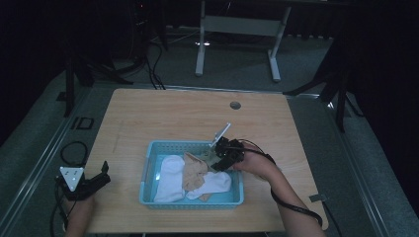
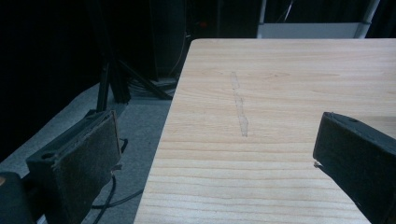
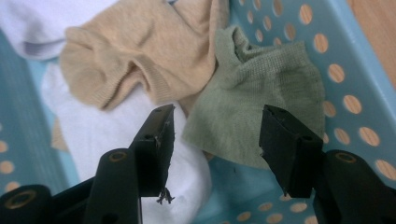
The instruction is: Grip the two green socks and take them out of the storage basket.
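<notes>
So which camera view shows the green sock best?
The right gripper view: the green sock lies large against the blue basket wall, just past the open tongs. In the high view it is a small dim patch beside the right gripper.

One tabletop [image 1: 163,113], with one round hole [image 1: 235,105] near its far edge. One blue basket [image 1: 148,163] on it. Four socks in the basket by colour: two white [image 1: 170,180] [image 1: 220,181], one tan [image 1: 193,173], one green [image 3: 261,98]; any more underneath hidden. Two claws: left [image 1: 104,174], right [image 1: 211,159]. Two black jaws on each, four in all. One grey three-cornered plate [image 1: 71,177] visible on the left claw, another [image 1: 221,132] on the right. Two hands [image 1: 79,210] [image 1: 259,165]. One white table frame [image 1: 237,29] beyond on the floor.
</notes>
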Motion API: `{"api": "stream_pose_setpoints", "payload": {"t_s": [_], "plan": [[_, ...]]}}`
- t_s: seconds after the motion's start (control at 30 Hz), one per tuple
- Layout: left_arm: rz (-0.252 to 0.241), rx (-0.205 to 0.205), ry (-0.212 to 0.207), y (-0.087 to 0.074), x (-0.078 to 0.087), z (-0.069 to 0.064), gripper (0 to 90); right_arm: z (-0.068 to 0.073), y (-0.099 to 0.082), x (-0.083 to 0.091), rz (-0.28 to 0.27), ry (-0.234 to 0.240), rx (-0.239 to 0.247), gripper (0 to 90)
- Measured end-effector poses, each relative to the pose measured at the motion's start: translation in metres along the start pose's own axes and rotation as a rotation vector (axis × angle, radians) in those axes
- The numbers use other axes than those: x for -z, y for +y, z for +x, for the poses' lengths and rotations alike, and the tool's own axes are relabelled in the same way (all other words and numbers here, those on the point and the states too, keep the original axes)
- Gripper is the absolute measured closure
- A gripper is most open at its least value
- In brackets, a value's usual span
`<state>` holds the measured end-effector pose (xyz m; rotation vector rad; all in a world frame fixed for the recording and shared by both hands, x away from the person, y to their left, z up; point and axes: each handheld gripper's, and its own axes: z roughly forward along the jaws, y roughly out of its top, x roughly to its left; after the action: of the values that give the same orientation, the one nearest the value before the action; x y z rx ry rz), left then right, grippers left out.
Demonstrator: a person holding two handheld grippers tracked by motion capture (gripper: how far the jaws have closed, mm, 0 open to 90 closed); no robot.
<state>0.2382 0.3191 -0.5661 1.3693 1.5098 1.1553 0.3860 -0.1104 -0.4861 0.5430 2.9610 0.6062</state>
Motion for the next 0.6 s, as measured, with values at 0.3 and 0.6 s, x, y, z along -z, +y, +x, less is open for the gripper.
{"api": "stream_pose_setpoints", "payload": {"t_s": [0.3, 0.6], "plan": [[-0.001, 0.000, 0.001, 0.000, 0.000, 0.000, 0.4, 0.005, 0.008, -0.016, 0.053, -0.031, 0.024, 43.1], [0.000, -0.001, 0.001, 0.000, 0.000, 0.000, 0.4, 0.012, 0.011, -0.030, 0.145, -0.077, 0.103, 49.6]]}}
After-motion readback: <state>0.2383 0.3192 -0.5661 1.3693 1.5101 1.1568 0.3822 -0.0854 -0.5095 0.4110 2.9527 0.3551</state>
